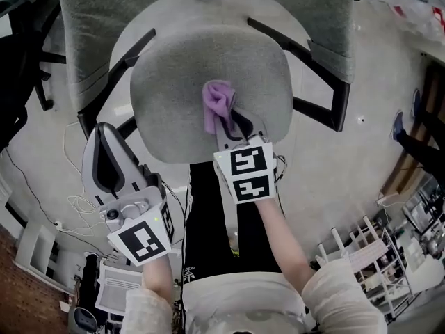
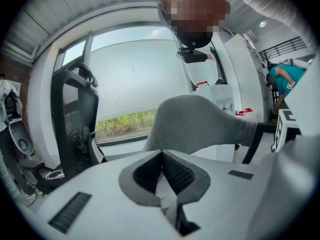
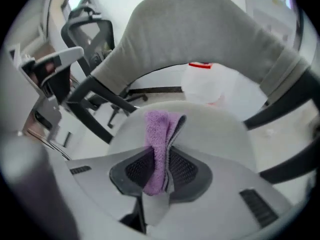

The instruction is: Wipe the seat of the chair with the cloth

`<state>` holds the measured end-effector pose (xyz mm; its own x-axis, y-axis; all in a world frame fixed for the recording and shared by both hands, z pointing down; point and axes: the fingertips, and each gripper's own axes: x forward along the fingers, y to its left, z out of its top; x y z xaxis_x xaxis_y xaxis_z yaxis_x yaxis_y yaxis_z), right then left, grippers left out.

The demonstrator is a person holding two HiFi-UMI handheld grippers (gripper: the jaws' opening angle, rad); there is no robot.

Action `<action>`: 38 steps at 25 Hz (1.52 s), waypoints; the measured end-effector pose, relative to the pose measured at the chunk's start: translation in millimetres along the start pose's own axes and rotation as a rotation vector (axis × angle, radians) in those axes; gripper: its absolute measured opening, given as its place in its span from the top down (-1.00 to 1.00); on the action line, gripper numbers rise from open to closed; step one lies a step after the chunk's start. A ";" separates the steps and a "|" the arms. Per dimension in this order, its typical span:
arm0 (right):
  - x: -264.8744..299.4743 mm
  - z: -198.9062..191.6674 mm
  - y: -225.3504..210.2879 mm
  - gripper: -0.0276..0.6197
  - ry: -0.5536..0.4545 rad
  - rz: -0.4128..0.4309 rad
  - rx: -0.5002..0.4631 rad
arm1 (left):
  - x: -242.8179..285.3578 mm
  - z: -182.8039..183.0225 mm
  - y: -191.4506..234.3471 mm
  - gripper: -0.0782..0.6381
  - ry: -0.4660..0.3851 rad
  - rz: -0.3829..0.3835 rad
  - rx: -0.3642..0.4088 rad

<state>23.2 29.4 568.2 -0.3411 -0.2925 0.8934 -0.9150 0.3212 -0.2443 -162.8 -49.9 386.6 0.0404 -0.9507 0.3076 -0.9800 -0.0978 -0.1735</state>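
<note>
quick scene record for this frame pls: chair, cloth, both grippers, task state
chair seat: grey, padded, bare except for the cloth
backrest: grey, behind the seat
cloth: purple, bunched, lying on the seat near its front middle
right gripper: jaws closed on the cloth, at the seat's front edge
left gripper: jaws together, nothing between them, held off the seat at its front left
task state: cloth on seat in the right gripper; how much has been wiped cannot be told
</note>
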 end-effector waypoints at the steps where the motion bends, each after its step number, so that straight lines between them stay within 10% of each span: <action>1: 7.4 -4.4 26.0 0.65 0.010 0.089 0.043 | -3.9 -0.4 6.0 0.74 0.003 0.018 -0.002; 8: 38.6 -39.1 163.0 0.65 0.105 0.397 0.078 | -22.8 -11.9 46.3 0.74 0.030 0.122 -0.019; 15: 68.9 -85.0 198.8 0.65 0.161 0.386 0.026 | -25.1 -23.0 53.1 0.74 0.048 0.132 -0.041; 25: 69.1 -94.3 179.0 0.65 0.205 0.311 0.018 | -24.5 -29.1 43.5 0.74 0.062 0.103 -0.003; 38: 20.6 -121.5 41.1 0.65 0.216 0.138 0.043 | -18.8 -29.3 34.6 0.74 0.093 0.103 0.053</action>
<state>4.8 146.0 622.3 -0.4134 -0.0485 0.9092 -0.8730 0.3047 -0.3807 -203.2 -26.8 402.2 -0.0800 -0.9254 0.3705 -0.9664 -0.0191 -0.2564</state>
